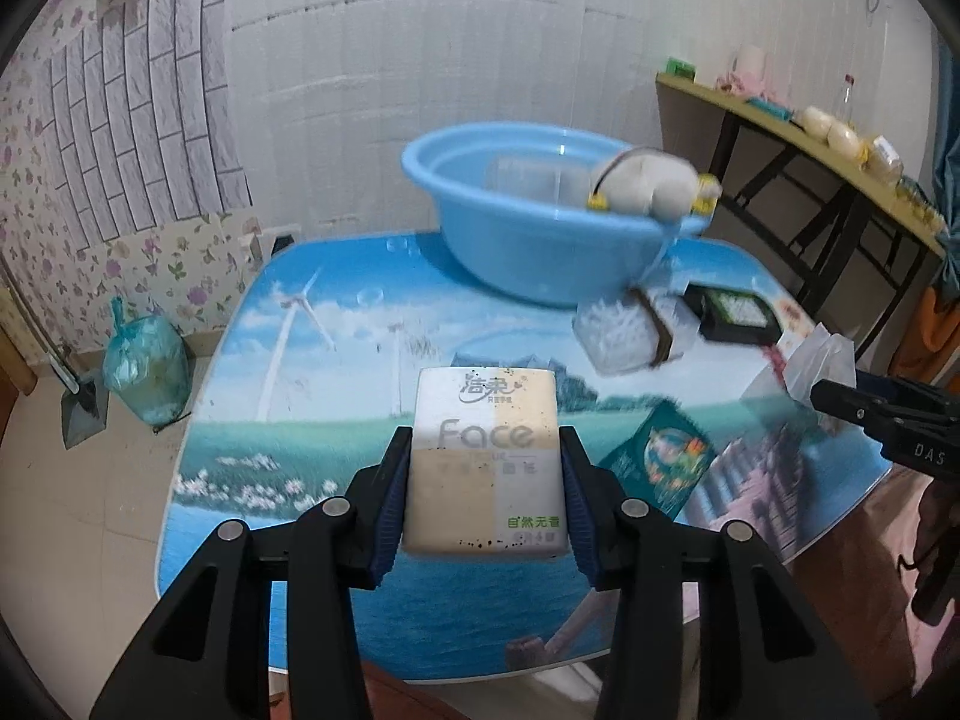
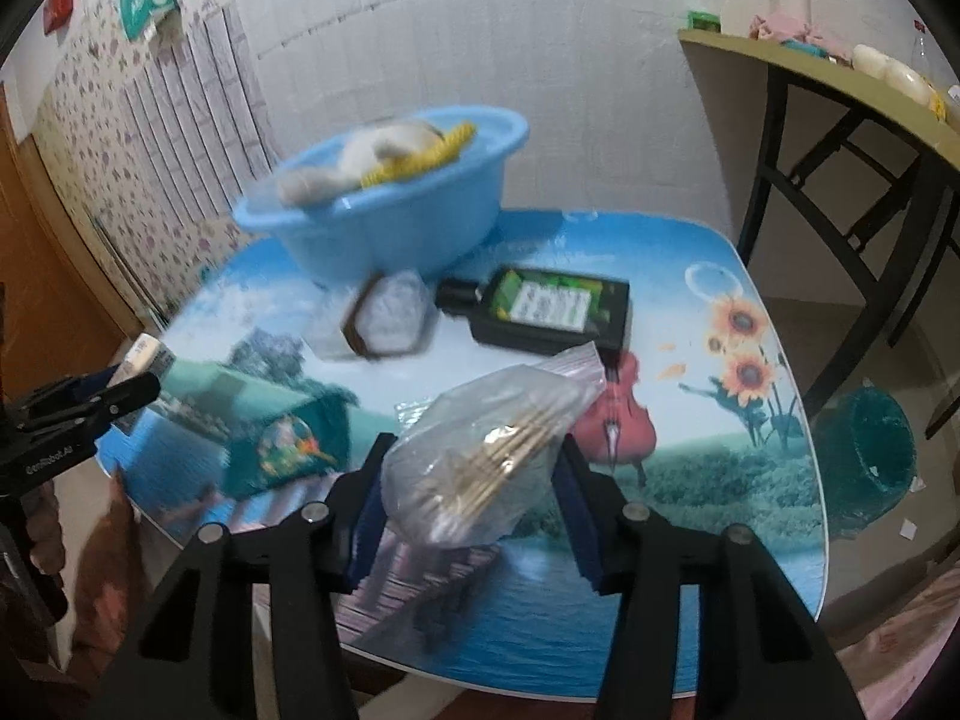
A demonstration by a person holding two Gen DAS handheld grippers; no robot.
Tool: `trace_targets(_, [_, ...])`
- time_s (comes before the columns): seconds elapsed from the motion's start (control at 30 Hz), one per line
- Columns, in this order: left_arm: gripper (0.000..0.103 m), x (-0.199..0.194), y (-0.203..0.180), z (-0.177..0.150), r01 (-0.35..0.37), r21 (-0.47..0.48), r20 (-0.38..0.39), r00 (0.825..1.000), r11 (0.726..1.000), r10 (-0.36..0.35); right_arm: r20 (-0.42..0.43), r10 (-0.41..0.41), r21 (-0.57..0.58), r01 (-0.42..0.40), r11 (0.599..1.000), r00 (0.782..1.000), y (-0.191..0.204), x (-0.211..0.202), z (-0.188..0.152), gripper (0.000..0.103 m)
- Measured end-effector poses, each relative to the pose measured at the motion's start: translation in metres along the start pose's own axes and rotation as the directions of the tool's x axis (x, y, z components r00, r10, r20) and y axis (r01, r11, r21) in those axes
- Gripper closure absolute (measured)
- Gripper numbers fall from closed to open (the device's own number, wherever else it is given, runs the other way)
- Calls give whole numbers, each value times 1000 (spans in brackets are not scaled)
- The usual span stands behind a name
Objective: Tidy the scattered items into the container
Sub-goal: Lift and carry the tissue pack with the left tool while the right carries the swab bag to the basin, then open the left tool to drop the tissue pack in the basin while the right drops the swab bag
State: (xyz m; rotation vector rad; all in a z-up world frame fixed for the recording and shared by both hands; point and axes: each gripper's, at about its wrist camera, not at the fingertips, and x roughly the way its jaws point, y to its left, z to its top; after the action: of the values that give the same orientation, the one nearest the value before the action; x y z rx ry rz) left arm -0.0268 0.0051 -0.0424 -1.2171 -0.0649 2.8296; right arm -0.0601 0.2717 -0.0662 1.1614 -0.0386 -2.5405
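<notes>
Claws: your left claw clamps a white-and-beige tissue pack; your right claw brackets a clear bag of wooden sticks, grip unclear; only its view shows the teal bin.

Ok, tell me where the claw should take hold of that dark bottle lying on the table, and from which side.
Grip the dark bottle across its flat rectangular body, from above, pads on the two long edges. It lies on its side on the table, label up, cap toward the blue basin, so the narrow neck gives less purchase. The hexagonal clear box sits close by the cap end; keep to the body's middle.
</notes>
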Motion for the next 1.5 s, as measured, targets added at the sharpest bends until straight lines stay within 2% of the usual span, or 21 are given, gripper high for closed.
trace_targets(0.2, [59,-14,2,23,2,-1,50,999,1000,-2,58,58,-16,-57,998,997,15,-19,18,53])
trace_targets(0.3, [59,-19,3,36,2,2,73,997,1000,-2,86,112,-10,-111,994,990,20,-27,32,53])
trace_targets(0.57, [59,-14,-2,70,5,25,106,994,1000,-8,115,134,-54,-129,990,984,32,-22,61,53])
trace_targets(1.03, [59,36,-18,134,22,84,111,993,996,-31,137,189,-117,-174,978,972,40,17,123,53])
trace_targets(1.5, [58,93,-20,166,20,107,66,997,994,-27,122,204,-156,-185,970,971,38,67,165,52])
